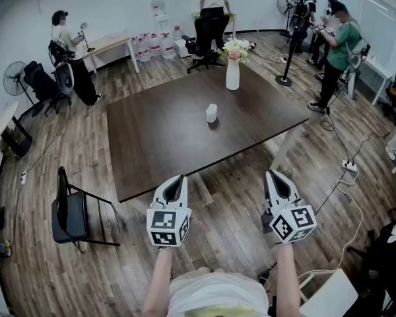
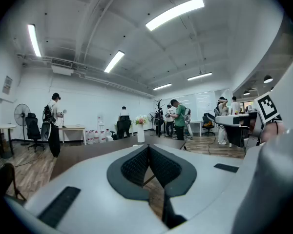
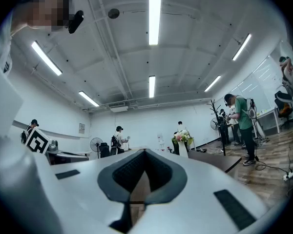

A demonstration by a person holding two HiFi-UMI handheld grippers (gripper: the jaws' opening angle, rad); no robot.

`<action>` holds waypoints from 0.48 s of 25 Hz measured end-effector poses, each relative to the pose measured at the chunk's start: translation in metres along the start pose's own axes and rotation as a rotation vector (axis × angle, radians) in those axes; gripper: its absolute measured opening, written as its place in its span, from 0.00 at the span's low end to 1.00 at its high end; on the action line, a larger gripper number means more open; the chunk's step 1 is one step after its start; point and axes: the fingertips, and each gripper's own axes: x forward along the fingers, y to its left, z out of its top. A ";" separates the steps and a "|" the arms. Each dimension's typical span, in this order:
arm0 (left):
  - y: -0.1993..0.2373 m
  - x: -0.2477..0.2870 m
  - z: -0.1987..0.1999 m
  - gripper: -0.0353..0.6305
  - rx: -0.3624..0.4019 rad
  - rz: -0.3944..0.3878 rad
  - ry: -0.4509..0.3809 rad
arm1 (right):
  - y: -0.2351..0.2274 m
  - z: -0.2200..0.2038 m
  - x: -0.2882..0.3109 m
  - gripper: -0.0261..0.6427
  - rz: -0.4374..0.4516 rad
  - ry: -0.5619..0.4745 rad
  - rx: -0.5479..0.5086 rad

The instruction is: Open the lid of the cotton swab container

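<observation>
Cotton swab container, small and white, stands upright near the middle of the dark table, its lid on as far as the head view shows. A white vase of flowers stands toward the far corner. The left gripper and right gripper are held by the table's near edge, well apart from the container. Both have their jaws together on nothing.
</observation>
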 end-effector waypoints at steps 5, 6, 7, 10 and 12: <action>0.002 0.007 0.002 0.09 0.008 0.012 0.008 | -0.007 0.002 0.005 0.07 0.009 -0.005 0.014; 0.001 0.009 0.002 0.09 0.008 0.012 0.009 | -0.009 0.002 0.005 0.07 0.007 -0.003 0.013; 0.000 0.010 0.003 0.09 0.008 0.012 0.008 | -0.011 0.002 0.005 0.07 0.005 -0.001 0.013; -0.002 0.015 0.005 0.09 0.007 0.011 0.007 | -0.015 0.004 0.007 0.07 0.004 0.000 0.017; -0.006 0.018 0.006 0.09 0.007 0.007 0.007 | -0.019 0.004 0.008 0.07 0.004 -0.001 0.023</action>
